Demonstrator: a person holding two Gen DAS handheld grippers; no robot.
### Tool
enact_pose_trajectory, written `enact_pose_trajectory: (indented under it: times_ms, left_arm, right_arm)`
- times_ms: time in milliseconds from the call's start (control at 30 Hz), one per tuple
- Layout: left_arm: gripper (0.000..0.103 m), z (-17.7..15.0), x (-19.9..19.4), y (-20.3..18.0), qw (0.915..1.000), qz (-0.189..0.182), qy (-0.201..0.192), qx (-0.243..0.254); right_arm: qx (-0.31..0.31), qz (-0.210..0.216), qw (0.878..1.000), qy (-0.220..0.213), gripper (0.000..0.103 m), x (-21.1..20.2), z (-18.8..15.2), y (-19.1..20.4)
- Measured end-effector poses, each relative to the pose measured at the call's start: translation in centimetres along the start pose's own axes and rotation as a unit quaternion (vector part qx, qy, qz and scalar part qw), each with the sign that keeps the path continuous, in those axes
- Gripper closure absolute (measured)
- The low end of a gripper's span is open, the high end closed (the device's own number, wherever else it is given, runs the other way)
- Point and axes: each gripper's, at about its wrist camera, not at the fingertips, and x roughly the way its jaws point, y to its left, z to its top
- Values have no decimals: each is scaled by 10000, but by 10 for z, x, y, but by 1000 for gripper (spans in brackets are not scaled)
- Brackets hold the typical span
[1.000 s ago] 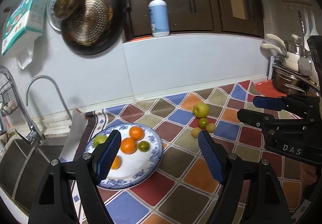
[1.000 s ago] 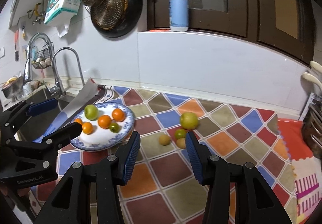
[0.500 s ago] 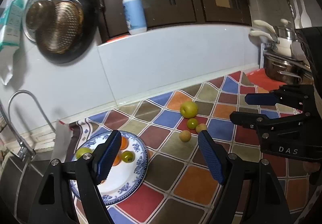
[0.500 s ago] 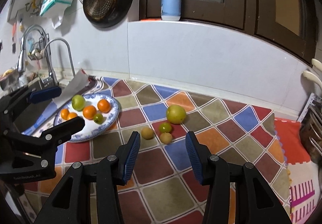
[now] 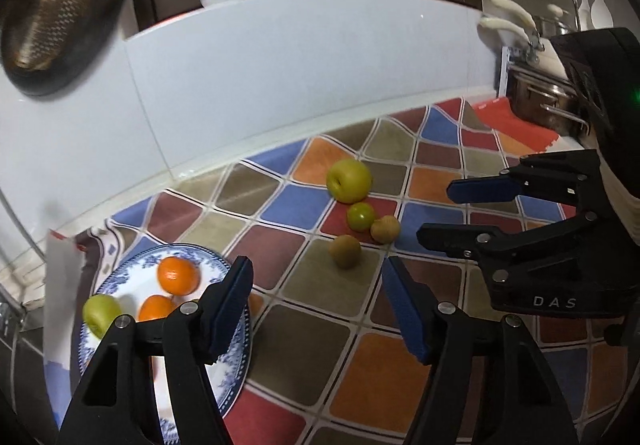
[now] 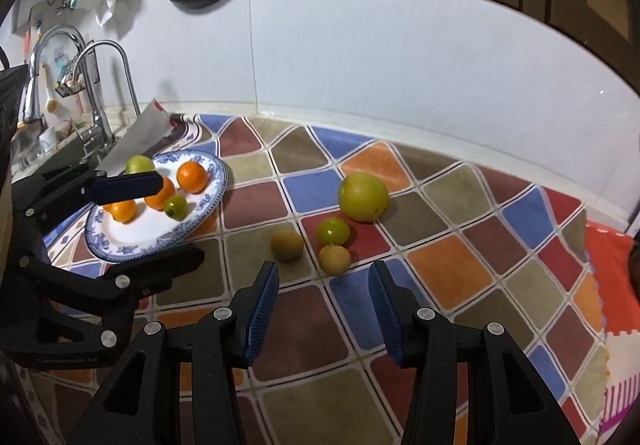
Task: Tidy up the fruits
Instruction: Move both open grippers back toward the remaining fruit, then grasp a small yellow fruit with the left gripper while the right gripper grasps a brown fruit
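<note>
While five fruits sit on the plate (image 6: 208, 201), four fruits (image 6: 332, 231) wait at its three o'clock; left gripper (image 5: 316, 297), narrowing, and right gripper (image 6: 323, 299) gape empty.

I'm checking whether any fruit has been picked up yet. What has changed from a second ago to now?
Both grippers have come down and closer to the loose fruit on the mat. The left gripper has just been closing its jaws, with nothing between them; the right gripper is open as before, also empty. The big green apple, the three small fruits beside it and the fruit on the plate have not moved.
</note>
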Motion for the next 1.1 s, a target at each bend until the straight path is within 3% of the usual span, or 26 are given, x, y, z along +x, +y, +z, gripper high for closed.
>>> enact_pose_trajectory:
  times_ms: [200,600,800,933,1100]
  left_arm:
    - [45,3,30,5,9994,-261,239,-1]
    - [47,3,69,8,9964,-634,529,166]
    - [50,6,80,8,9950,-777,618,147]
    - [51,9,85,5,9939,-868,656,168]
    - [67,12,92,2,9927,-921,771,135]
  right_arm:
    - [33,97,9996,263,56,27,1,-8]
    - [-23,295,9970,722,59,71,0,-16]
    - [-92,332,9966,745,66,80,3,-16]
    - [-23,441,9964,727,75,83,4,-20]
    - [55,390,9967,710,75,79,1,-24]
